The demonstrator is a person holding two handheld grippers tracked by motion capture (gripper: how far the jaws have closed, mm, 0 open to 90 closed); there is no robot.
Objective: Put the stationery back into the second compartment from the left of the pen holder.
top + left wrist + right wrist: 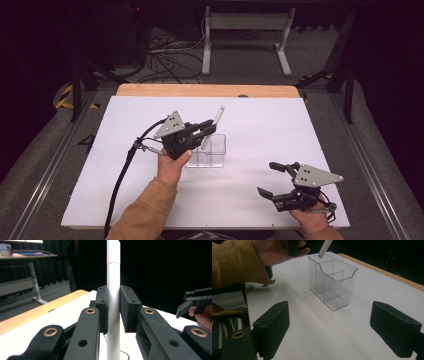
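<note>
Stretching almost to every edge of the high view, the white table top (250,200) left a strip of bare wood (207,90) along its twelve-o'clock side, and wide empty room lay toward nine and three o'clock of the middle. Beyond the far edge, at twelve o'clock, a white desk frame (245,30) and loose cables (170,60) stood on the grey floor, well apart from the work.

Near the table's centre sat the clear plastic holder (212,152), divided into compartments, with nothing readable on it. Just at its ten-o'clock side the left gripper (209,130) was clamped tight on a white pen (215,122), whose barrel ran tilted, upper end toward one o'clock. From the right gripper view the pen's lower tip (320,256) hung at the holder's back rim; whether it touched could not be told. No lettering on the pen could be read.

Down at five o'clock, well apart from the holder, the right gripper (267,179) rested low with its jaws spread wide and nothing between them.
</note>
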